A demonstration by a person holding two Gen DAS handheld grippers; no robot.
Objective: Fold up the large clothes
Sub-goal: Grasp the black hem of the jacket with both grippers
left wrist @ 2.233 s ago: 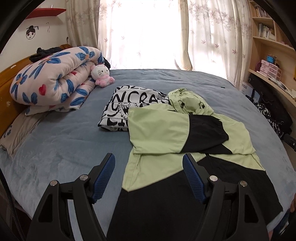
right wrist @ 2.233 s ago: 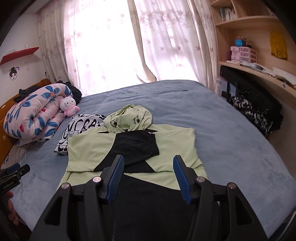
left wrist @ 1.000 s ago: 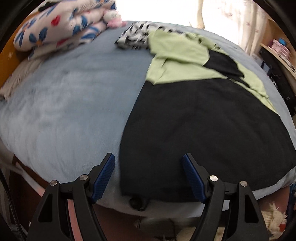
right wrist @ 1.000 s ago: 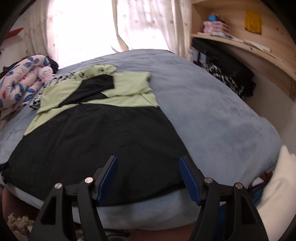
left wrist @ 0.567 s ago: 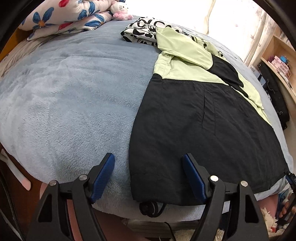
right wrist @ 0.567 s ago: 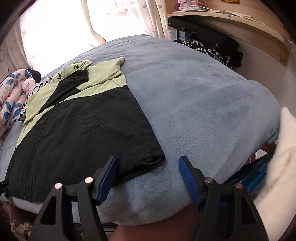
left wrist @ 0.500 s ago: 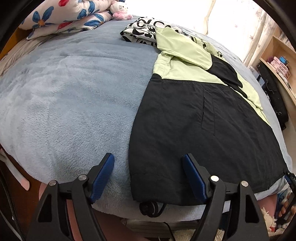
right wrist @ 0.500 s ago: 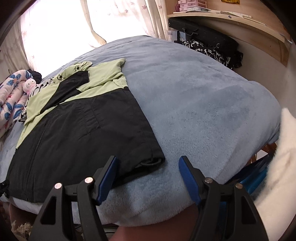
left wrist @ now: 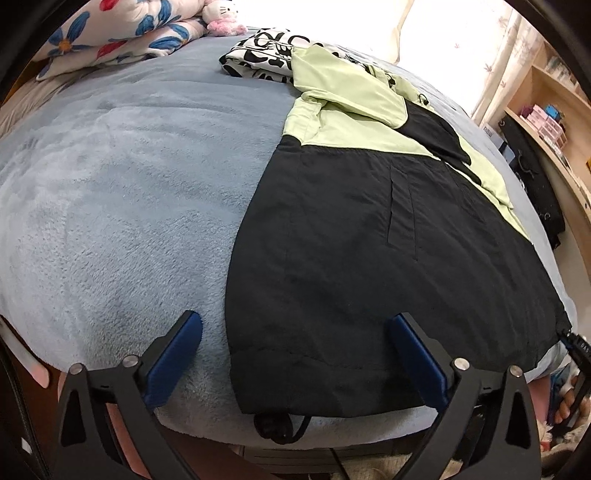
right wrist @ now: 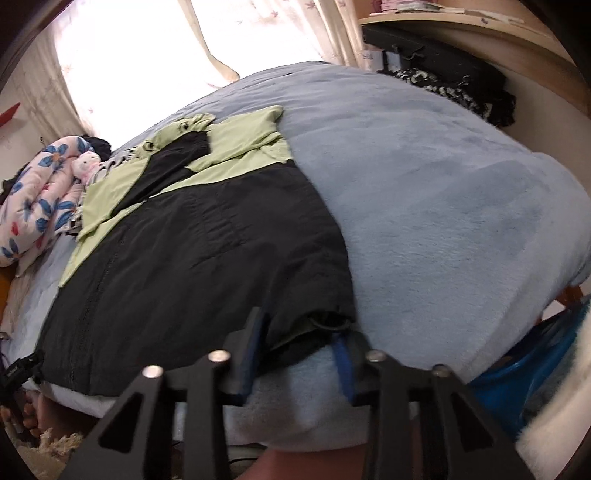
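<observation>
A large black and light-green jacket (left wrist: 369,229) lies flat on the blue bed, sleeves folded across its green top, hem at the near edge. My left gripper (left wrist: 295,354) is open and straddles the hem's left corner, its fingers on either side of it. In the right wrist view the jacket (right wrist: 207,243) fills the left half of the bed. My right gripper (right wrist: 299,347) has its jaws partly closed around the hem's right corner with the drawcord loop; the frame is blurred there and I cannot see if the pads touch cloth.
A black-and-white printed garment (left wrist: 266,55) lies folded beyond the jacket. A floral quilt (left wrist: 110,33) and a pink plush toy (left wrist: 223,18) sit at the headboard. Shelves with dark bags (right wrist: 450,81) line the right wall. The blue blanket (left wrist: 110,184) drops off at the near edge.
Both grippers dropped from above the jacket to its hem at the bed's near edge. The right jaws have narrowed around the hem's right corner. The left jaws stay wide.
</observation>
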